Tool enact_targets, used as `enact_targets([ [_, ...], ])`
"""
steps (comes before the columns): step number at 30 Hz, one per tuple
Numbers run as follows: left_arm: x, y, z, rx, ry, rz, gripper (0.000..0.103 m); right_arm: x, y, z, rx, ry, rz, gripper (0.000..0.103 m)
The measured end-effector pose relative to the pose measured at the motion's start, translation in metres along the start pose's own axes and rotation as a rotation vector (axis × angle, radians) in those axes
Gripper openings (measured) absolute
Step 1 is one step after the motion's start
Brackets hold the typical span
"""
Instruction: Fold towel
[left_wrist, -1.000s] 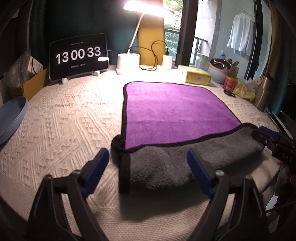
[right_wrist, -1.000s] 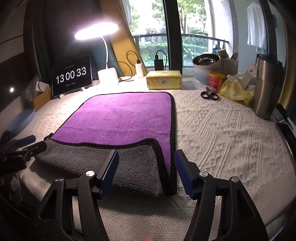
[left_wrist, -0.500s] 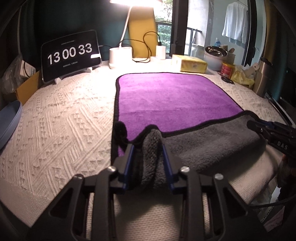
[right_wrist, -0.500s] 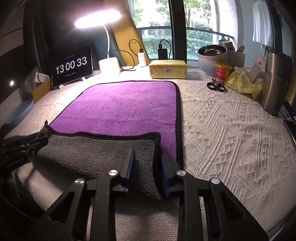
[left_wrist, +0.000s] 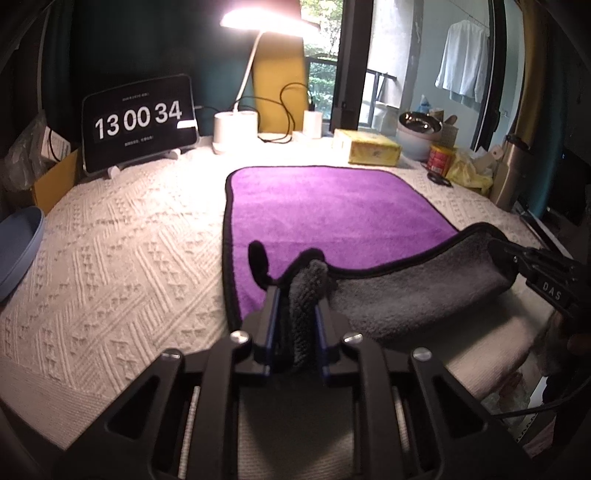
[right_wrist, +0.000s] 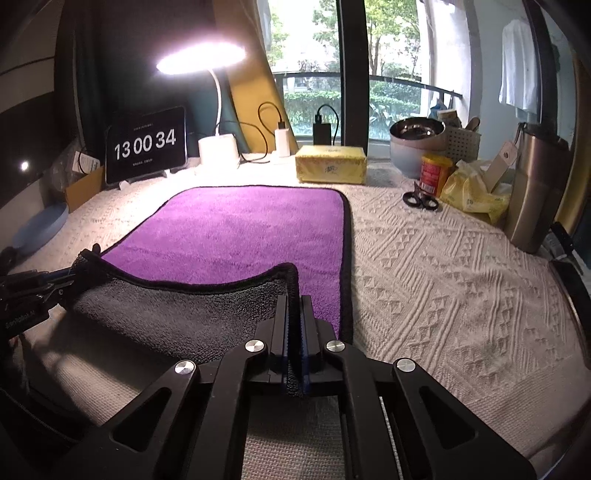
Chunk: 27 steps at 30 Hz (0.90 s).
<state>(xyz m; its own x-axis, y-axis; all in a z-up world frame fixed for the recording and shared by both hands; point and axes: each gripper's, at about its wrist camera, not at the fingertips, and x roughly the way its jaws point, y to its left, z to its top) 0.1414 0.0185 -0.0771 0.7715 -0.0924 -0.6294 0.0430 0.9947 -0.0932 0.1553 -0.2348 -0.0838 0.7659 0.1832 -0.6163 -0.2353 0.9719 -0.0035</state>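
A towel (left_wrist: 332, 206), purple on top and grey underneath with a black hem, lies on the white knitted tablecloth; it also shows in the right wrist view (right_wrist: 236, 236). Its near edge is turned over, grey side up. My left gripper (left_wrist: 298, 295) is shut on the bunched near-left corner. My right gripper (right_wrist: 294, 306) is shut on the near-right corner. Both corners are lifted a little off the cloth. The right gripper shows at the right edge of the left wrist view (left_wrist: 535, 266), and the left gripper shows at the left edge of the right wrist view (right_wrist: 33, 284).
At the back stand a clock tablet (left_wrist: 138, 122), a lit desk lamp (left_wrist: 236, 129), a yellow box (right_wrist: 330, 164), a steel bowl (right_wrist: 417, 133), a red can (right_wrist: 434, 173), scissors (right_wrist: 421, 199) and a steel flask (right_wrist: 535, 188). A blue plate (left_wrist: 18, 251) lies at the left.
Both grippers went from open in front of the towel's near edge to shut on its two near corners. The corners have risen slightly and the grey underside bulges up.
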Motion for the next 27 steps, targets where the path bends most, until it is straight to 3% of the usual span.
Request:
enact_targets([
  [15,-0.05,-0.009,0.04,0.047,-0.157,-0.017,0.018,-0.044,0.002,0.037,-0.004,-0.137,-0.007,0.006],
  [27,-0.037,-0.013,0.036,0.13,-0.202,0.101,0.018,-0.048,0.005,0.047,-0.01,-0.184,0.013,0.006],
])
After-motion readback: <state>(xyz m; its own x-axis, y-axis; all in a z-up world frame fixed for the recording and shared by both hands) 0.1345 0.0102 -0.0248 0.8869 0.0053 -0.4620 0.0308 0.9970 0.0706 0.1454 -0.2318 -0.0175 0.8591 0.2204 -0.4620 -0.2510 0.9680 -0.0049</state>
